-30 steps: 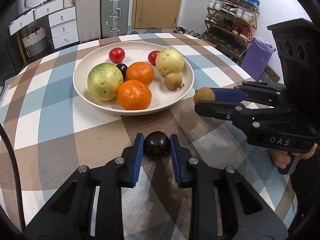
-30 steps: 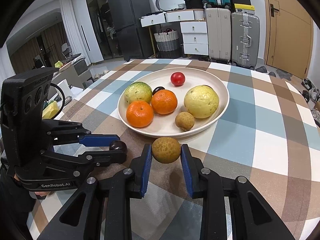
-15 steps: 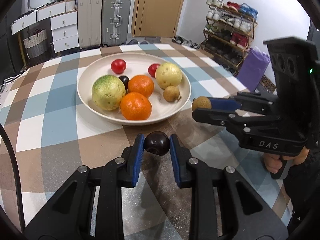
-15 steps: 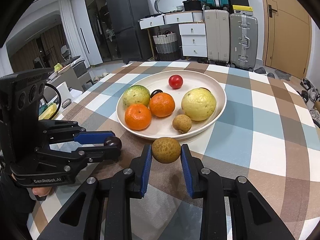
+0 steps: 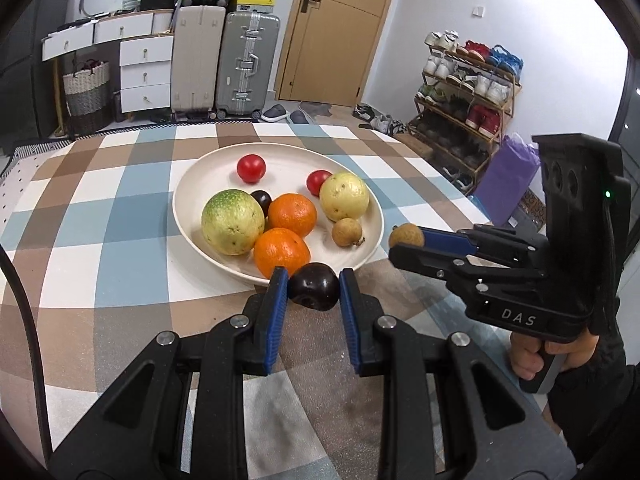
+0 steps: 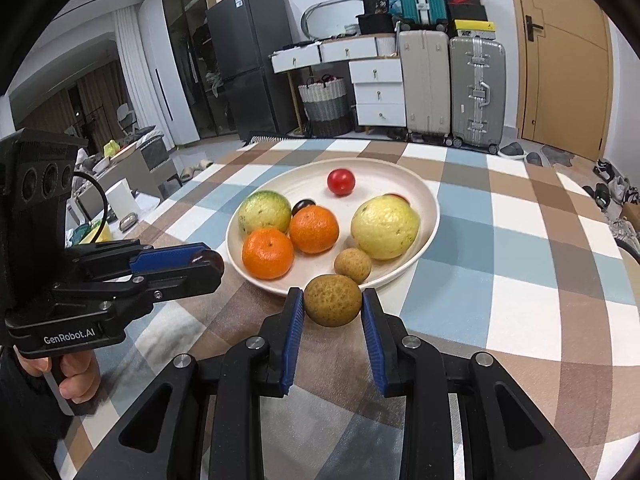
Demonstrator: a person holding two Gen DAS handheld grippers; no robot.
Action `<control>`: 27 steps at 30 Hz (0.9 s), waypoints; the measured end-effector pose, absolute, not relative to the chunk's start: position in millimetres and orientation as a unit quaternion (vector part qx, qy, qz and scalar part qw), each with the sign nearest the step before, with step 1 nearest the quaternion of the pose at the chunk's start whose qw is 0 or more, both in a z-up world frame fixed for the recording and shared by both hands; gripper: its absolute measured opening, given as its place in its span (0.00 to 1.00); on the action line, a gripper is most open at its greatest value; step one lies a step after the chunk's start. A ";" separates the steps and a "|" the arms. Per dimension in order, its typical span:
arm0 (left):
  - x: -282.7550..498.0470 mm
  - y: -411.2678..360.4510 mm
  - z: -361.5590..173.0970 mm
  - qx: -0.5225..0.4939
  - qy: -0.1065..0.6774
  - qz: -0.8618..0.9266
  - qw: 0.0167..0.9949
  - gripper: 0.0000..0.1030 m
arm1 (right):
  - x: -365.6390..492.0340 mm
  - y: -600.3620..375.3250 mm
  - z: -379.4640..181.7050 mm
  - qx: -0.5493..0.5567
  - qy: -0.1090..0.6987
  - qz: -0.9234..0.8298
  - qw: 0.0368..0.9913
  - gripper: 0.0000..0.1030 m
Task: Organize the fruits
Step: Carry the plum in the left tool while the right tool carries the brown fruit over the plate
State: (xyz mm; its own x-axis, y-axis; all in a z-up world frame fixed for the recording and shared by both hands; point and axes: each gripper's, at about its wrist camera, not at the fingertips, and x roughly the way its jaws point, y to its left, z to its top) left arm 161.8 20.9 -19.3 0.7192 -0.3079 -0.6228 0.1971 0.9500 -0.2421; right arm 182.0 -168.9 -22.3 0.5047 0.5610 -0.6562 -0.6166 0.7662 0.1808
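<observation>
A checked tablecloth (image 5: 100,216) in blue, brown and white fills mid-frame. The cream plate (image 5: 192,184) at centre carries two orange mandarins (image 5: 282,250), red tomatoes (image 5: 251,168) and a green-yellow fruit (image 5: 232,222).

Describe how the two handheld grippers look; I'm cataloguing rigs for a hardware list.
Both are black plastic pistol-grip tools with blue ribbed pads on the jaws and silver screws. The left gripper reads "GenRobot.AI" and trails a black cable; the right gripper reads "DAS" and shows a green light. Both sleeves are dark.
</observation>
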 end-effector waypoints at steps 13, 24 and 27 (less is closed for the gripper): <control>173.3 16.2 -4.9 -0.069 0.312 -0.092 0.943 0.23 | 192.5 -183.8 -11.0 0.014 0.331 0.296 0.896 0.29; 197.0 14.7 -6.6 -0.075 0.287 -0.045 0.954 0.23 | 196.9 -183.1 -7.8 0.031 0.313 0.289 0.904 0.29; 203.3 13.3 -6.5 -0.079 0.280 -0.044 0.956 0.23 | 199.6 -178.7 -9.4 0.029 0.316 0.294 0.902 0.29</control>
State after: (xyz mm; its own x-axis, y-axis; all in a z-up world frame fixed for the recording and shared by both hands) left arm 203.3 13.3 -6.5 0.8389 -0.1274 -0.5292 0.0390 0.9838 -0.1751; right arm 199.6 -178.7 -9.4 0.6286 0.5478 -0.5521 -0.5110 0.8260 0.2377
